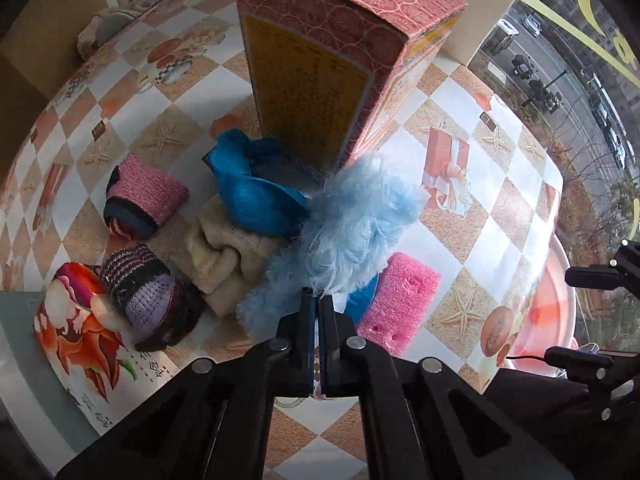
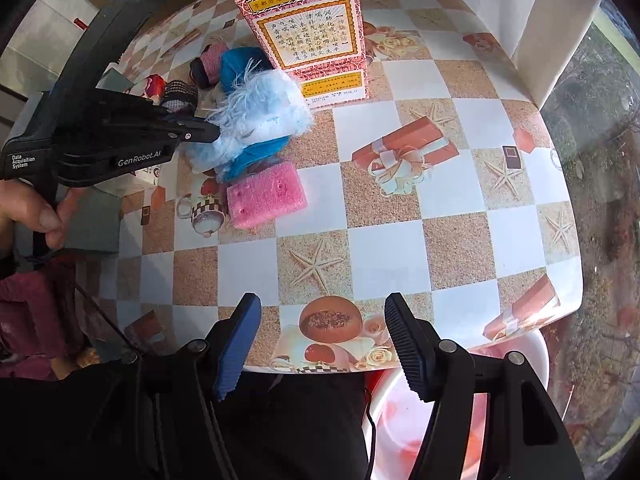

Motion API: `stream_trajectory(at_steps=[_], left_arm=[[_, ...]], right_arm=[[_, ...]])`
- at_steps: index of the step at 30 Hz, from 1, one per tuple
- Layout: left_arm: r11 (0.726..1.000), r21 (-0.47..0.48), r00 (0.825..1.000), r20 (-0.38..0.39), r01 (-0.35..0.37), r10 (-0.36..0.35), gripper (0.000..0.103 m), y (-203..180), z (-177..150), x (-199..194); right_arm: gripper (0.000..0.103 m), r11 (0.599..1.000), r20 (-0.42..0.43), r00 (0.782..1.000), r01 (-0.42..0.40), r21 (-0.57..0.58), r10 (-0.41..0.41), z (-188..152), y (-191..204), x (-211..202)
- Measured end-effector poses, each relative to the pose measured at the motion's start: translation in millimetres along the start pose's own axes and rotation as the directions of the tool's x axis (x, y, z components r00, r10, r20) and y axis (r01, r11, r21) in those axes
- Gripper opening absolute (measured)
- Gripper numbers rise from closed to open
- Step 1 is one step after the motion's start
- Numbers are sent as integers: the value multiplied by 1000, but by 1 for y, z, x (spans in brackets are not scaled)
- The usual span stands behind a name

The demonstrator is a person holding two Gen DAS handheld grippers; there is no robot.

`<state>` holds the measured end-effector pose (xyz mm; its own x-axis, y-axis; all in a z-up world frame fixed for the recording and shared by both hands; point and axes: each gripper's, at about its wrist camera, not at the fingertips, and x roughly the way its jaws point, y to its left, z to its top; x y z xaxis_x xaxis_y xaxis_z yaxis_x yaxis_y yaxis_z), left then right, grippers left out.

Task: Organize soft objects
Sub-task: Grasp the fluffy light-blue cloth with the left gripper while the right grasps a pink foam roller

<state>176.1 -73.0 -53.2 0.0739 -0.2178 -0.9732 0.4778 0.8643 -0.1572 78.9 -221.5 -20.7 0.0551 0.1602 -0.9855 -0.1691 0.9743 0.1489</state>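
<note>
My left gripper [image 1: 319, 300] points down at a pile of soft things and is shut on the near fringe of a light blue fluffy piece [image 1: 352, 224]. The right wrist view shows the left gripper's tip [image 2: 214, 133] buried in that fluff [image 2: 264, 108]. Under and behind it lie a bright blue cloth [image 1: 256, 196], a cream towel [image 1: 224, 256], a pink knitted roll [image 1: 148, 196] and a purple striped knit [image 1: 140, 284]. A pink sponge [image 2: 266, 194] lies just in front of the pile. My right gripper [image 2: 320, 332] hangs open over the table's near edge with nothing between its fingers.
A tall red and yellow carton [image 2: 312, 28] stands upright right behind the pile. A floral-printed box [image 1: 76, 320] sits at the pile's left. The checked tablecloth [image 2: 400, 248] covers the table, and a pink basin [image 2: 440, 420] sits below its near edge. A hand [image 2: 44, 216] grips the left tool.
</note>
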Motion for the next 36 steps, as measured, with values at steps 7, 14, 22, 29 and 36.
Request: stream_trajectory(at_steps=[7,14,22,29,36], left_arm=[[970,-221,995,37,100,-94,2,22,-41,-18],[1000,-27,999,39,-15,16,80,-8,-13,-11],[999,39,994,-107,33,-29,36,-12,15,41],[965,-168,979,1,202,-204,6,10,-9,3],[971,-200,991,-20,129,-136,7,9,-19,4]], right_arm=[[66,999,-4,999,-38,-16,37,9,3,11],[66,998,-6,999,-37,-55,37,4,8,13],[66,1000,-14,1000,-1,-6,1,-11,-9,5],[66,998,2,1000,-18,55,18,-4,-20,3],[66,994,18,1000,-7,110,5,7,-39,7]])
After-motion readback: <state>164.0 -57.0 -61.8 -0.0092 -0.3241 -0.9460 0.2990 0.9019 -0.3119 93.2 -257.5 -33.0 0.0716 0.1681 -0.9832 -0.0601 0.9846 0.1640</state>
